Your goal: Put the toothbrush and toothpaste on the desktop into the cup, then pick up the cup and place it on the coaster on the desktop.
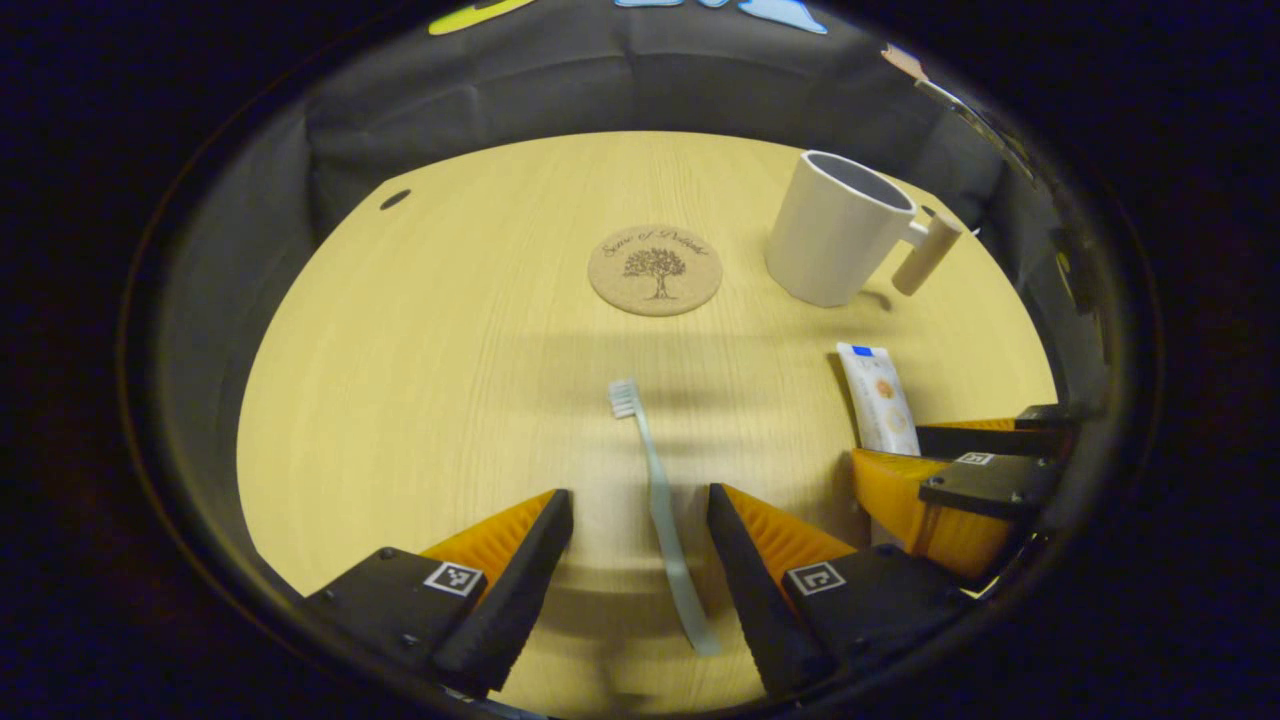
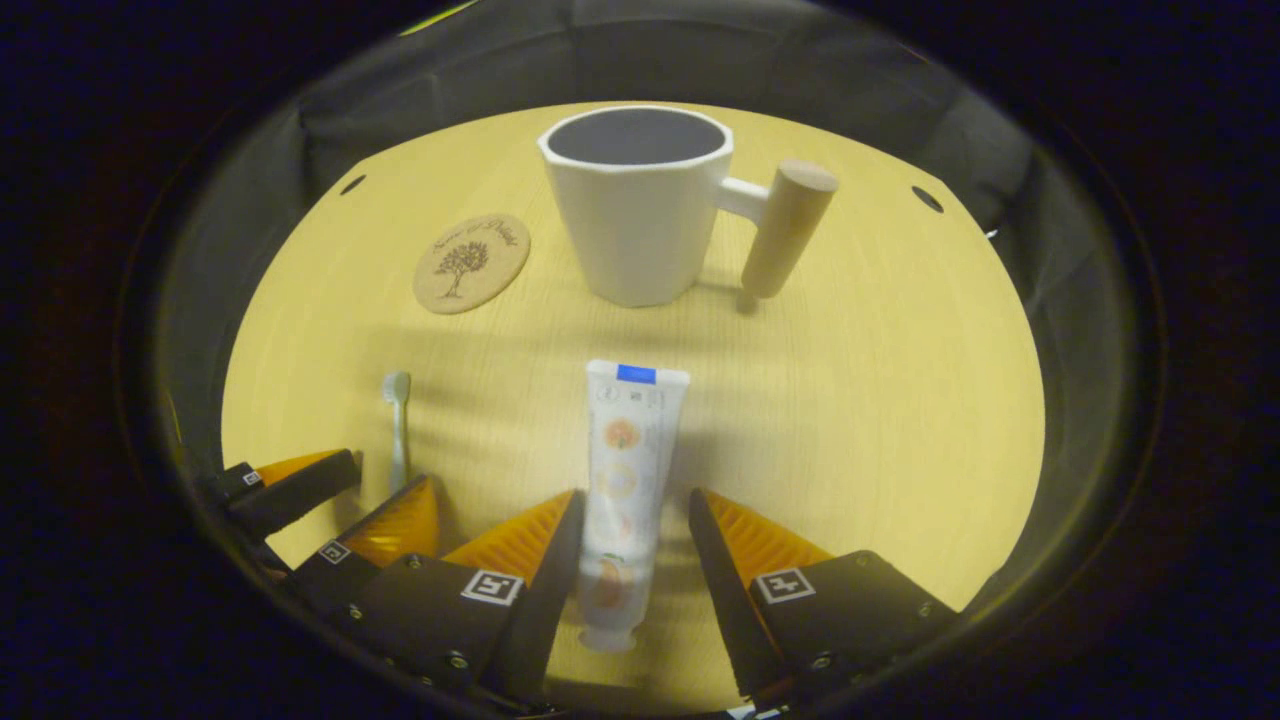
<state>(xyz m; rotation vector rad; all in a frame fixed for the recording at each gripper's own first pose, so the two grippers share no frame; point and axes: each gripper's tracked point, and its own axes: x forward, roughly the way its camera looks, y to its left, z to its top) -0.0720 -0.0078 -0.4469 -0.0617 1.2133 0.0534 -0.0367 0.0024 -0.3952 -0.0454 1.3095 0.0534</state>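
Landmark = cup [image 2: 640,205]: white, faceted, upright on the pale wood counter [image 2: 880,420], mouth up, w/ a wooden peg handle [image 2: 785,228] sticking out on its right side in the right gripper view.

Coaster [image 2: 471,262]: round cork disc w/ a tree print, flat on the counter, left of the cup and apart from it, nothing on it.

Toothpaste [image 2: 628,470]: white tube lying flat, on the near side of the cup w/ a clear gap between them; flat crimped end w/ blue mark points toward the cup, cap end points away.

Toothbrush [image 1: 655,500]: pale, lying flat, near side of the cup and off to its left, below the coaster; bristle head toward the coaster end, handle pointing away.

Right gripper [image 2: 625,540]: spread, one finger each side of the toothpaste's lower half. Left finger looks right against the tube, right finger has a gap, so no pinch.

Left gripper [image 1: 640,535]: spread, straddling the toothbrush handle, gaps both sides, not touching it. In the right gripper view it also sits at lower left, further from the cup than the toothbrush head.

Cup interior looks empty from the right gripper view.
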